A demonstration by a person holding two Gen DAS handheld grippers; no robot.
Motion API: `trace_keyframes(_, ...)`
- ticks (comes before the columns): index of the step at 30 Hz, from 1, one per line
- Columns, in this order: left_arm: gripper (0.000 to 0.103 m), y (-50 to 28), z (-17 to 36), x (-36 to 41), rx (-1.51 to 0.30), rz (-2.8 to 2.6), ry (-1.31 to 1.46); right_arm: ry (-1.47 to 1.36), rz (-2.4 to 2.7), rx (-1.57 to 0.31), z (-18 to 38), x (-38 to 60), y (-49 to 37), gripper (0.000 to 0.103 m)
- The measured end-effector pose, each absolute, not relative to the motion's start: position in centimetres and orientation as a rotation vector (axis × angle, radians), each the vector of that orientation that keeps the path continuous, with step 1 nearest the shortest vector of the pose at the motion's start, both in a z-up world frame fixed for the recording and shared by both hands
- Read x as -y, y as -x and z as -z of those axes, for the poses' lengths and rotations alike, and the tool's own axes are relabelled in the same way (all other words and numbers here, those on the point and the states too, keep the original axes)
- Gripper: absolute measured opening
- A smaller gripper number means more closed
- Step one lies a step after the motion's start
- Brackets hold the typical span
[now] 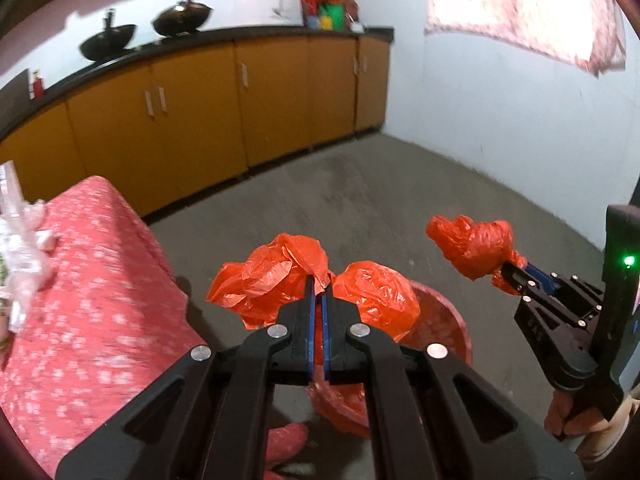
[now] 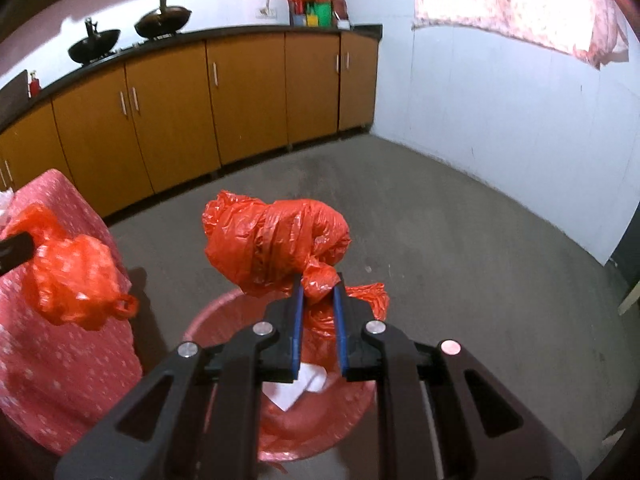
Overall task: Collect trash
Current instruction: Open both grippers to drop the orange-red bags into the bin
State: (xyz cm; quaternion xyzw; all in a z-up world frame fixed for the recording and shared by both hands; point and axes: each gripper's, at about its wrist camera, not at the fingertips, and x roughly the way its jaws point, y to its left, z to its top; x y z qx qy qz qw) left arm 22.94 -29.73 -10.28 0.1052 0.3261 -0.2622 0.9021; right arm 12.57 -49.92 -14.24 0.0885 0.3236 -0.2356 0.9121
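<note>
Each gripper held one side of an orange bag (image 1: 276, 276) above a pink bin (image 2: 224, 316) that stood on the floor beside a table (image 1: 92, 264) draped in pink patterned cloth. The left gripper (image 1: 319, 292) was clenched on a thin fold of the bag, its fingers (image 1: 311, 320) nearly touching. The right gripper (image 2: 318, 294) was clamped on a twisted, bunched handle (image 2: 276, 240), its fingers (image 2: 297, 320) standing slightly apart around the wad. The bag's mouth ran from one gripper to the other, and the bin lay below and just ahead of both, about equally near each. The coming move appeared to depend on bringing the bag down over the bin's rim. White paper (image 2: 300, 386) showed in the bin under the right gripper. The left gripper's frame covered most of the bin's opening, the bag's lower part was hidden, and the clear litter (image 1: 20, 240) on the table was blurred and cut off.
</note>
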Motion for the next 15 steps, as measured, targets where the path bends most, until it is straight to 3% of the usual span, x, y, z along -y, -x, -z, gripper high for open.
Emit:
trace_keyframes(4,0.002,-23.6,12.2,32.2,-0.725,0.560,-0.245,-0.196,0.473,-0.698,15.9,50.5,-13.2,0.016)
trace_keyframes(8,0.004,-24.2,13.3,33.5,-0.760,0.563,-0.248,-0.194,0.451,-0.708,16.7,50.4,-14.3,0.024)
trace_keyframes(15,0.021,-24.8,13.8,33.2,-0.780,0.565,-0.201,-0.204,0.451,-0.710,16.8,50.2,-14.6,0.027)
